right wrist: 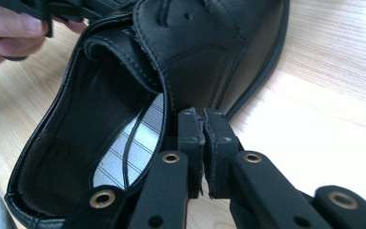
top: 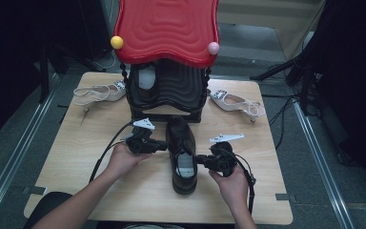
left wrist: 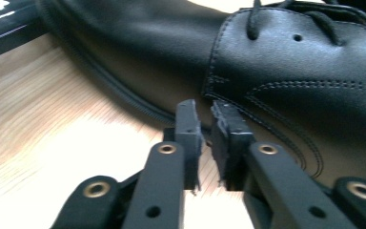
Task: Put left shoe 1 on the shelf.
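A black leather lace-up shoe (top: 181, 152) lies in the middle of the wooden table (top: 76, 143), toe pointing away from me. My left gripper (top: 164, 144) is against the shoe's left side near the laces. In the left gripper view its jaws (left wrist: 205, 112) stand slightly apart with nothing between them, tips next to the shoe's (left wrist: 290, 62) stitched side. My right gripper (top: 199, 160) is at the shoe's right side by the opening. In the right gripper view its pads (right wrist: 203, 117) are pressed together, just outside the collar of the shoe (right wrist: 124, 95). A lace end lies on the white insole.
A black stand (top: 167, 90) with a wavy red top (top: 167, 28) rises just behind the shoe. One white slingback heel (top: 100, 91) lies at the back left, another (top: 236, 101) at the back right. My other hand (right wrist: 9, 33) is at the shoe's far side.
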Tool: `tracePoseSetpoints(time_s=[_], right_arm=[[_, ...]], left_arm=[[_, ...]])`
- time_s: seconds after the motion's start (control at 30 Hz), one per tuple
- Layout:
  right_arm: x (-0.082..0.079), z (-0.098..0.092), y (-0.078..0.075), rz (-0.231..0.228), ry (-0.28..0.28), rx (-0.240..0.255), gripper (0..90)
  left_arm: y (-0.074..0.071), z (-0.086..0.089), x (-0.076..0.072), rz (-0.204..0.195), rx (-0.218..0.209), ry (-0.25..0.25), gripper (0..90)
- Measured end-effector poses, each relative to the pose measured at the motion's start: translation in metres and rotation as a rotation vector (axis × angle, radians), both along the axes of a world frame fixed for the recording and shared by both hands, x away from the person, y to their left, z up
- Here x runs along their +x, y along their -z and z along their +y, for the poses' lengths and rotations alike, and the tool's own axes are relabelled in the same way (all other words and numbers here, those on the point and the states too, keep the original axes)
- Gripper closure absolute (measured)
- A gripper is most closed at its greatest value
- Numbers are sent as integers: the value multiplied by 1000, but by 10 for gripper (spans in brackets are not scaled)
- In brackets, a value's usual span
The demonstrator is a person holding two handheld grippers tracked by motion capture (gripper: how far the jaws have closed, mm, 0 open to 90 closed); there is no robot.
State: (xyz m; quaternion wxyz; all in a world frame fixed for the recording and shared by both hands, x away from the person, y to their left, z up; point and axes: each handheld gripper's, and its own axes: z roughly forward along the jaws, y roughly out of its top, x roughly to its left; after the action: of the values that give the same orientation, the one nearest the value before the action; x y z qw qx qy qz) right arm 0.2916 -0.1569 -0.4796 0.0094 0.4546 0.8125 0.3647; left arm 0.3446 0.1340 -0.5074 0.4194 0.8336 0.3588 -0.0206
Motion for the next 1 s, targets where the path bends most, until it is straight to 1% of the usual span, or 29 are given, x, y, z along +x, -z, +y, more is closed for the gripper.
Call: tracePoseSetpoints(time_s=[0.1,0.17,0.23,0.3,0.37,0.4,0.53,0.6,0.7,0.8,0.83,0.9,0.97,1.0], right_arm=[[-1,-3,-7,8,10,17,831],[-4,-3,-14,-7,19,20,796],[-5,0,-20,-6,10,33,757],[-7,3,-22,-2,1,38,738],[-8,8,-25,-1,-12,42,725],[-9,10,-26,-4,-19,39,726],[-12,18,-34,-10,-30,43,717],[-12,21,-35,-4,-35,44,699],[-12,28,-36,11,-47,41,682],[-12,36,-35,22,-56,28,657],[-13,40,-34,21,-65,18,645],[-13,44,-33,25,-69,11,632],[-13,48,-31,32,-75,10,623],[-13,50,-31,31,-80,9,623]], left_arm=[[-9,7,0,1,-15,0,698],[-16,10,0,14,-20,7,657],[-22,12,-1,15,-27,7,627],[-27,13,-3,18,-41,9,598],[-32,14,-4,16,-25,23,579],[-35,14,-4,6,-18,31,571],[-47,16,-4,-1,-44,30,554],[-52,17,-3,-3,-42,26,550],[-59,18,-2,-8,-43,34,567],[-69,20,-2,-47,-20,66,650],[-71,20,-2,-49,-24,67,660],[-79,23,-1,-71,-28,71,709],[-85,26,1,-68,-33,75,751],[-88,27,1,-76,-27,74,777]])
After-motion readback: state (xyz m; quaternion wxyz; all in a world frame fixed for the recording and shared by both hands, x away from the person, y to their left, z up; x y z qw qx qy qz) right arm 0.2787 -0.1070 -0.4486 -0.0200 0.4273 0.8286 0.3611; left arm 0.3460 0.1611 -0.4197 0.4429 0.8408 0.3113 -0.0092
